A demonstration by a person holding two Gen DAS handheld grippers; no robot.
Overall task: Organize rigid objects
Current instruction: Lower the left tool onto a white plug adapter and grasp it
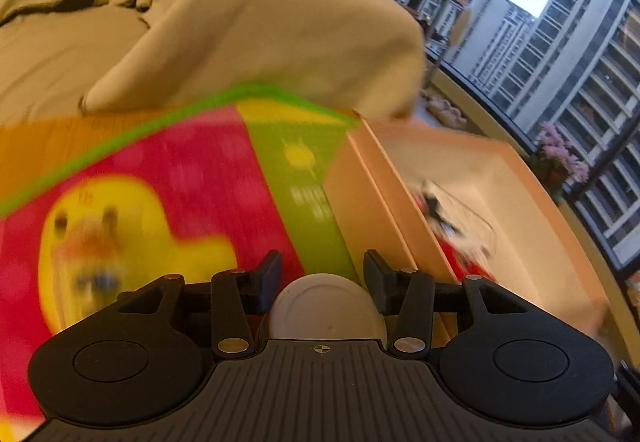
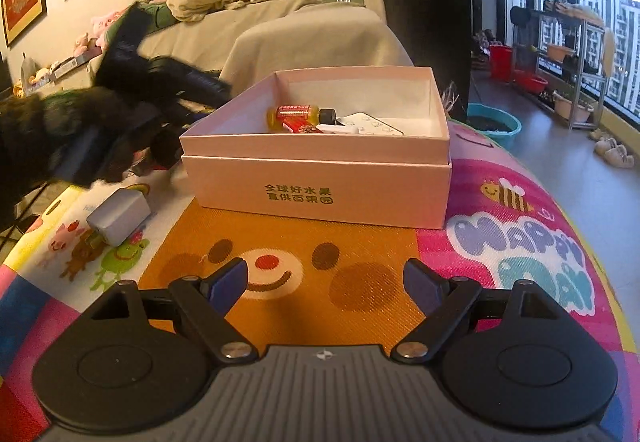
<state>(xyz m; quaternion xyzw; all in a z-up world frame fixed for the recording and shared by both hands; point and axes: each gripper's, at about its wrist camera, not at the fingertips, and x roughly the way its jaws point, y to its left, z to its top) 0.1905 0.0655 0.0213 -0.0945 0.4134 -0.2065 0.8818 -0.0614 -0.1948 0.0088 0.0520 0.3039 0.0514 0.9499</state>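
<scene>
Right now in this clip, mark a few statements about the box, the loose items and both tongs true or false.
1. The left tongs hold a white round object. True.
2. The right tongs grip the grey block. False: they are open with nothing between them; the grey block lies on the play mat.
3. The pink box is closed. False: it is open, with a yellow bottle inside.
4. The grey block lies outside the box. True.
</scene>
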